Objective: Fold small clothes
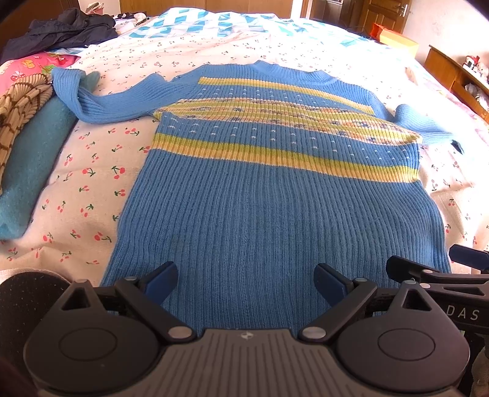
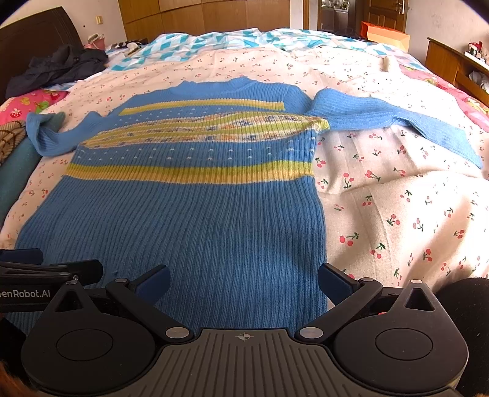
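A small blue ribbed sweater point(image 1: 269, 220) with yellow-green stripes lies flat on the bed, collar away from me, both sleeves spread out. It also shows in the right wrist view point(image 2: 189, 226). My left gripper point(image 1: 246, 282) is open and empty, hovering over the hem near its left part. My right gripper point(image 2: 244, 284) is open and empty over the hem's right part. The right gripper's fingers point(image 1: 428, 271) show at the left view's right edge; the left gripper point(image 2: 45, 268) shows at the right view's left edge.
The bed has a white cherry-print sheet point(image 2: 397, 220). A teal folded cloth point(image 1: 33, 165) and a brown patterned garment point(image 1: 18, 103) lie left of the sweater. Dark clothes point(image 1: 67, 29) lie at the far left. A wooden shelf point(image 1: 452, 73) stands at the right.
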